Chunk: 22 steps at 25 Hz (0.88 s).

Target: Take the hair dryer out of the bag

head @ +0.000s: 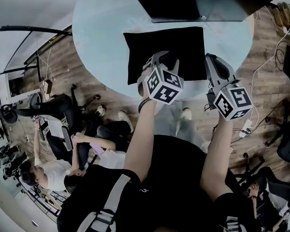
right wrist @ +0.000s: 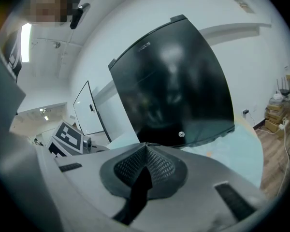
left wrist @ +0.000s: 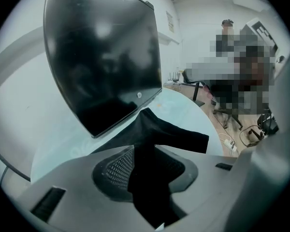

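A flat black bag [head: 164,47] lies on the round pale-blue table [head: 101,33]; no hair dryer shows. My left gripper [head: 157,57] hangs over the bag's near edge. In the left gripper view this gripper [left wrist: 147,170] has its jaws apart, and a raised fold of the black bag [left wrist: 179,137] runs between them without being pinched. My right gripper [head: 210,57] is at the bag's right edge. The right gripper view shows that gripper [right wrist: 146,146] with its pads meeting at the tip, and no bag is visible there.
A dark monitor [head: 183,1] stands on the table just behind the bag, filling much of both gripper views [left wrist: 101,57] [right wrist: 174,81]. Around the table are wooden floor, office chairs [head: 63,105], seated people [head: 53,170], and cables with a power strip [head: 245,128].
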### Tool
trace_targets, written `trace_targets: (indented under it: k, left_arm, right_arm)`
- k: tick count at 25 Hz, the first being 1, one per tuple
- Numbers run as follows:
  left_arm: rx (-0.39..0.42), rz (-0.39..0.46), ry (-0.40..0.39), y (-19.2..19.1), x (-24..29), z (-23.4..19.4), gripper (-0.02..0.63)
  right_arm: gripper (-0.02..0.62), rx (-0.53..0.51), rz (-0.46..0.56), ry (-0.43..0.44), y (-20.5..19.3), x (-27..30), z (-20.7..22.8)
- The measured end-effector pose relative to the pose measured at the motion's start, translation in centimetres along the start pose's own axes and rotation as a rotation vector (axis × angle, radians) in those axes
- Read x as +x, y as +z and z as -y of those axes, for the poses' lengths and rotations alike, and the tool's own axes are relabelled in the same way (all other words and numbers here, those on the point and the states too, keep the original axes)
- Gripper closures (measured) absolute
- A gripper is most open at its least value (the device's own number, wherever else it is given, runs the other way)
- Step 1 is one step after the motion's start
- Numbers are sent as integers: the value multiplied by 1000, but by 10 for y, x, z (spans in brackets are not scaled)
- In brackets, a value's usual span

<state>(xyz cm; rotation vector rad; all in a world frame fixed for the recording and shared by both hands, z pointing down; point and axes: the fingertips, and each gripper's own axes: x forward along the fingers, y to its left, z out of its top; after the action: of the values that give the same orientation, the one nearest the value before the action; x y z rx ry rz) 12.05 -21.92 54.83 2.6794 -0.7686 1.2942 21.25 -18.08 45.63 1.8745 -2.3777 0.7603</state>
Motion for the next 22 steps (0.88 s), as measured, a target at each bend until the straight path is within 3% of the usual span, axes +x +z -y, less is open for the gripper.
trace_targets:
  k: [4, 13, 22]
  left_arm:
    - [10, -24, 6, -5, 13, -5, 457]
    - [38, -34, -75, 0, 27, 2, 462]
    - [49, -32, -116, 3, 24, 14, 594]
  right_arm:
    - [592, 18, -8, -24, -8, 2, 7]
    - [592, 44, -36, -68, -14, 9, 14]
    - [592, 30, -51, -65, -13, 14, 9]
